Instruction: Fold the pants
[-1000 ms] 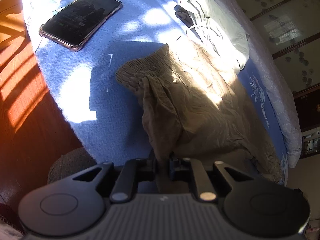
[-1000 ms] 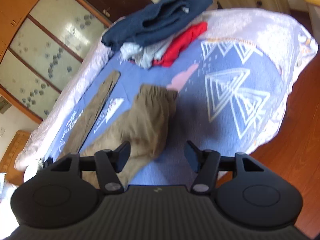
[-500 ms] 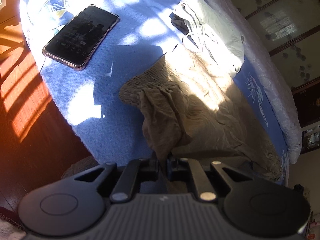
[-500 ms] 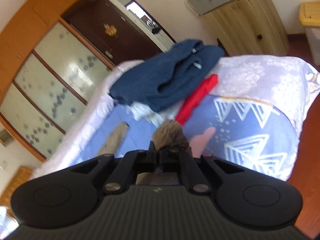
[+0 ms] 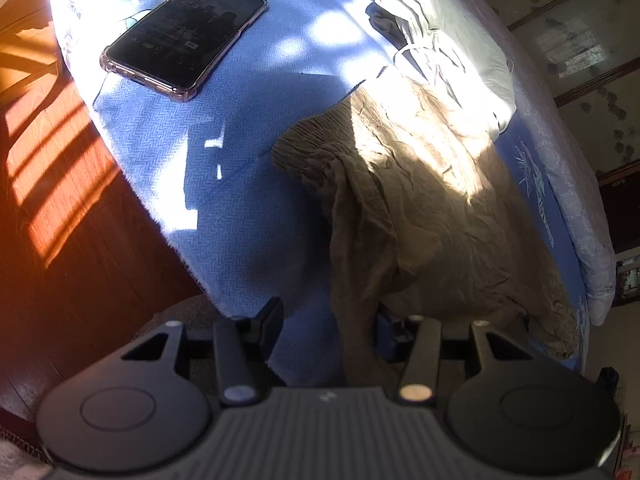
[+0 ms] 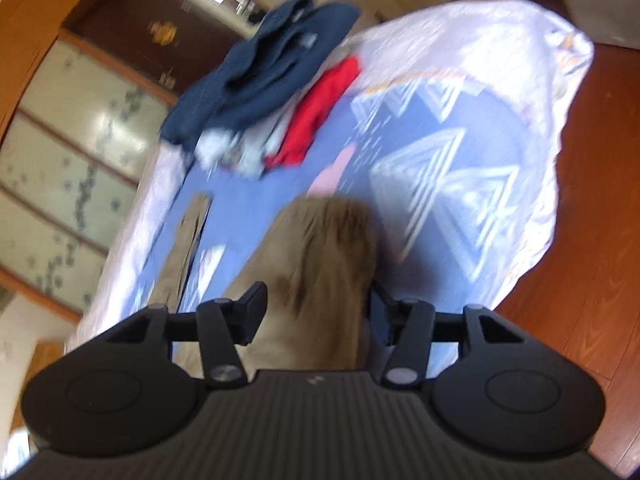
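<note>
Khaki pants (image 5: pixel 420 200) lie crumpled on the blue bedspread (image 5: pixel 248 216), waistband toward 10 o'clock in your left wrist view, sunlight across the upper half, one fold of cloth running down toward 6 o'clock. Your left gripper (image 5: pixel 326 320) is released: jaws stand wide apart, with that fold of cloth passing between them nearer the right finger, not pinched. Your right gripper (image 6: pixel 316 312) is likewise spread, with a pant leg (image 6: pixel 320 264) lying in the gap between its jaws; whether cloth touches either finger is hard to tell through the motion blur. A second strip of khaki (image 6: pixel 184 248) lies at 9 o'clock in the right view. Outward from the pants: a pale cream garment (image 5: pixel 448 40) at 1 o'clock, just beside the waistband; a phone (image 5: pixel 184 32) in a clear case at 11 o'clock, well apart. Right view, 12 o'clock: navy garment (image 6: pixel 264 64) piled with a red one (image 6: pixel 316 116). Wood floor (image 5: pixel 60 208) at 9 o'clock, left view.
</note>
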Motion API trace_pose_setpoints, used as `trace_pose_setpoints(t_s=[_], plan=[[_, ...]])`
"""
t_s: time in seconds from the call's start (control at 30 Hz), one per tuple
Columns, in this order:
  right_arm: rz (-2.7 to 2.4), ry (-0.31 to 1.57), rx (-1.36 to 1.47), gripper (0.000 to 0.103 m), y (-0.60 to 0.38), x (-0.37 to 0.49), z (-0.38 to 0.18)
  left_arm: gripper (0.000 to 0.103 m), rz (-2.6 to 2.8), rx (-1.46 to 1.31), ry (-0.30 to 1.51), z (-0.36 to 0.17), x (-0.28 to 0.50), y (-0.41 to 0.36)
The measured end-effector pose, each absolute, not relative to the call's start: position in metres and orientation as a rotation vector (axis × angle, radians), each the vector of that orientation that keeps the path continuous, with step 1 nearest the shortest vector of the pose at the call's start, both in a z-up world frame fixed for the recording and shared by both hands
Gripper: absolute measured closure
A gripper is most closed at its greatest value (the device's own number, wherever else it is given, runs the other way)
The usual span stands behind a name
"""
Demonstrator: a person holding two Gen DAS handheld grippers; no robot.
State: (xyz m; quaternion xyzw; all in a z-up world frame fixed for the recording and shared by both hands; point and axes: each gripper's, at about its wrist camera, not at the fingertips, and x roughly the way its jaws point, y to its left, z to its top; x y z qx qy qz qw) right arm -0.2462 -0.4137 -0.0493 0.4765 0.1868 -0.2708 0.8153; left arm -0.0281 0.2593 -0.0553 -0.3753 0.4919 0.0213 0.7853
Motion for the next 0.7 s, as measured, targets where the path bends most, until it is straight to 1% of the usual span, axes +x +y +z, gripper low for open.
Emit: trace_pose_setpoints(t_s=[0.03, 0.07, 0.1, 0.13, 0.17, 0.3, 0.43, 0.57, 0.7], plan=[[-0.576, 0.417, 0.986, 0.049, -0.409, -0.240, -0.049, 0.063, 0.041, -0.811, 1.065, -0.057, -0.028, 0.258], [-0.590, 0.431, 0.942, 0.054, -0.403, -0.235, -0.049, 0.069, 0.031, -0.810, 1.070, -0.060, -0.026, 0.256], [-0.603, 0.447, 0.905, 0.062, -0.400, -0.230, -0.047, 0.091, 0.007, -0.815, 1.073, -0.061, -0.025, 0.254], [-0.607, 0.463, 0.884, 0.088, -0.398, -0.226, -0.047, 0.096, -0.014, -0.828, 1.075, -0.062, -0.024, 0.253], [-0.610, 0.473, 0.886, 0.097, -0.399, -0.224, -0.046, 0.097, -0.015, -0.841, 1.069, -0.061, -0.023, 0.253], [-0.611, 0.363, 0.886, 0.097, -0.396, -0.219, -0.022, 0.097, -0.040, -0.949, 1.039, -0.052, -0.023, 0.263], [-0.547, 0.249, 0.866, 0.097, -0.401, -0.194, 0.015, 0.097, -0.090, -1.053, 0.959, -0.032, -0.014, 0.275], [-0.466, 0.179, 0.807, 0.097, -0.407, -0.138, 0.054, 0.097, -0.128, -1.060, 0.863, -0.006, 0.015, 0.278], [-0.418, 0.159, 0.736, 0.097, -0.414, -0.062, 0.078, 0.097, -0.142, -1.052, 0.804, 0.011, 0.060, 0.275]])
